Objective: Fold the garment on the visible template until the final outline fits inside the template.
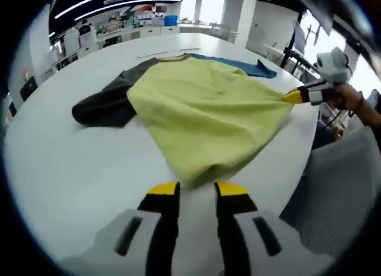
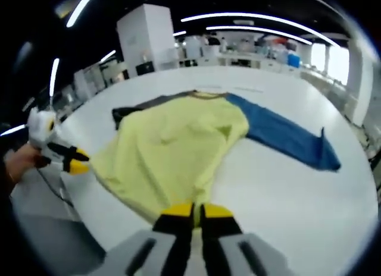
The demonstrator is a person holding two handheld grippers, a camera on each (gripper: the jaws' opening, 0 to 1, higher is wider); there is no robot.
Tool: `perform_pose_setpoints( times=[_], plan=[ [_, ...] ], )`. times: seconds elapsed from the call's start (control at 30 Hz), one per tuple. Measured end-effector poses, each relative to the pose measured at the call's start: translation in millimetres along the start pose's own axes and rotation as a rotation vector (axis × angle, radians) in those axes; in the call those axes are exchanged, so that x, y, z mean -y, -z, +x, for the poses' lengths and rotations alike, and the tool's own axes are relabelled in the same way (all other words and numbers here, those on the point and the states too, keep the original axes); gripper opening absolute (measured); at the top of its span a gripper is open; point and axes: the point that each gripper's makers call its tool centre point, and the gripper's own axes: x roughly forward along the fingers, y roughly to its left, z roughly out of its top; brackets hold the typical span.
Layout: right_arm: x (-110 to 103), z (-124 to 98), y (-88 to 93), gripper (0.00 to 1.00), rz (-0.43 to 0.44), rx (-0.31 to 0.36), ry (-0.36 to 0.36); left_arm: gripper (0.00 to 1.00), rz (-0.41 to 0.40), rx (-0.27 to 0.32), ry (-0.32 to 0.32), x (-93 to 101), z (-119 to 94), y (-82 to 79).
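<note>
The left gripper's fingers are nearly closed, pinching the near hem of the yellow shirt at 6 o'clock in the left gripper view. The right gripper likewise has its fingers almost together on the hem at 6 o'clock in its own view; in the left gripper view it shows at 3 o'clock, drawing a corner of the hem out to a point. The left gripper appears at 9 o'clock in the right gripper view, held in a hand.

The shirt lies spread on the white table, its body yellow, with a dark grey sleeve to one side and a blue sleeve to the other. I cannot make out a template.

The cloth looks light, soft and limp: it sags and wrinkles between the two grips, so it should drape and fold easily but slide on the smooth table. The hem corners seem the sensible holds.

No brand, label or writing is readable.
</note>
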Motion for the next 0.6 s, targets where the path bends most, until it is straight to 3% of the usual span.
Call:
perform_pose_setpoints(
  times=[0.2,0.37,0.6],
  plan=[
    [0,-1,-1.0,0.00,0.012,-0.004,0.005,0.13,0.008,0.000,-0.004,-4.2,3,-3.0],
    [-1,-3,-4.2,0.00,0.031,-0.003,0.005,0.08,-0.008,0.037,-0.002,-5.7,4,-11.6],
    [-6,-7,-22.2,0.00,0.038,0.020,-0.002,0.03,-0.044,0.085,-0.001,-9.9,3,-19.7]
  ],
)
